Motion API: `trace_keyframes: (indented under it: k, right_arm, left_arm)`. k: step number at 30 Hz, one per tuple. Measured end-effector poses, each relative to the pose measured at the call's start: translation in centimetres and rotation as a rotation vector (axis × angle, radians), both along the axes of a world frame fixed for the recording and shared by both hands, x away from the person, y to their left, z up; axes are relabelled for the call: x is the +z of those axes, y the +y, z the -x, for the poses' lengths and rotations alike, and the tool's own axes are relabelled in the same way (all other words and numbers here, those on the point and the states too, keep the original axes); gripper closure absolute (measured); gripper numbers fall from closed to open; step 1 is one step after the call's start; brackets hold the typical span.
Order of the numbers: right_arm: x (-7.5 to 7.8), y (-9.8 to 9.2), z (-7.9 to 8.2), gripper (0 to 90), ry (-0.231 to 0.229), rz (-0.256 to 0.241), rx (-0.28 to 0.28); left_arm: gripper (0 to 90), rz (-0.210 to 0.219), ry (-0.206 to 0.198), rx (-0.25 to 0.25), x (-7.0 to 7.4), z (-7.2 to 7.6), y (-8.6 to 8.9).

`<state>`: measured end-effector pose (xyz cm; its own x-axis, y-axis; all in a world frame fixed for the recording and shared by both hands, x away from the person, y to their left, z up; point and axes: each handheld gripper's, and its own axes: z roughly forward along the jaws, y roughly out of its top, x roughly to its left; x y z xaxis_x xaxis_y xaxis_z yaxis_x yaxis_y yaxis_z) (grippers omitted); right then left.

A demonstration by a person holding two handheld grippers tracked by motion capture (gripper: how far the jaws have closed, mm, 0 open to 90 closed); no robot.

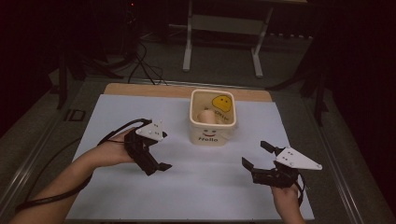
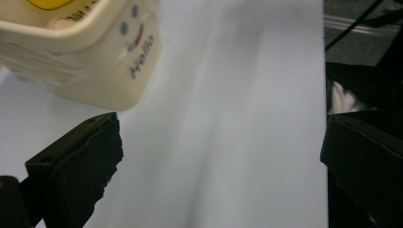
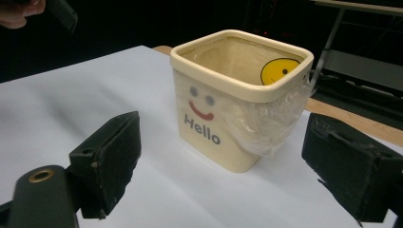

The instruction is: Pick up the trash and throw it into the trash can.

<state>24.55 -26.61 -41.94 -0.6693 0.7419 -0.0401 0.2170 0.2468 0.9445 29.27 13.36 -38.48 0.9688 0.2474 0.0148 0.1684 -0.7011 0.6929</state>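
In the high view, my left gripper (image 1: 159, 161) sits left of centre and my right gripper (image 1: 256, 155) at lower right, both low over the pale blue-white paper sheet (image 1: 140, 112) covering the table. Both have their jaws spread wide and hold nothing.

The cream square plastic tub with rounded corners (image 1: 212, 117) stands upright just above the centre of that frame, between the two grippers and farther up the picture from both. It lies up and right of my left gripper, up and left of my right one. Neither touches it. I judge the left gripper slightly nearer.

In the right gripper view the tub (image 3: 237, 99) stands framed between my open jaws. Its front wall shows a printed face and the word "Hello". A yellow smiley marks the inside wall, and clear crinkled film clings around one side. Something pale lies inside; I cannot tell what.
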Motion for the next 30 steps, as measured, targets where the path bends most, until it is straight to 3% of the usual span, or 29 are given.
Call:
trace_keyframes:
  k: [7,22,30]
  right_arm:
    - [-0.1,0.1,-0.1,12.9,0.003,0.004,0.005]
    - [-0.3,0.1,-0.1,12.9,0.005,0.013,0.006]
    - [-0.4,0.1,-0.1,12.8,0.008,0.015,0.004]
  left_arm:
    - [1.1,0.04,0.004,-0.006,-1.4,1.2,0.3]
    - [1.1,0.044,0.037,-0.036,-4.2,3.1,0.4]
    - [1.2,0.071,0.049,-0.022,-5.4,3.5,0.8]
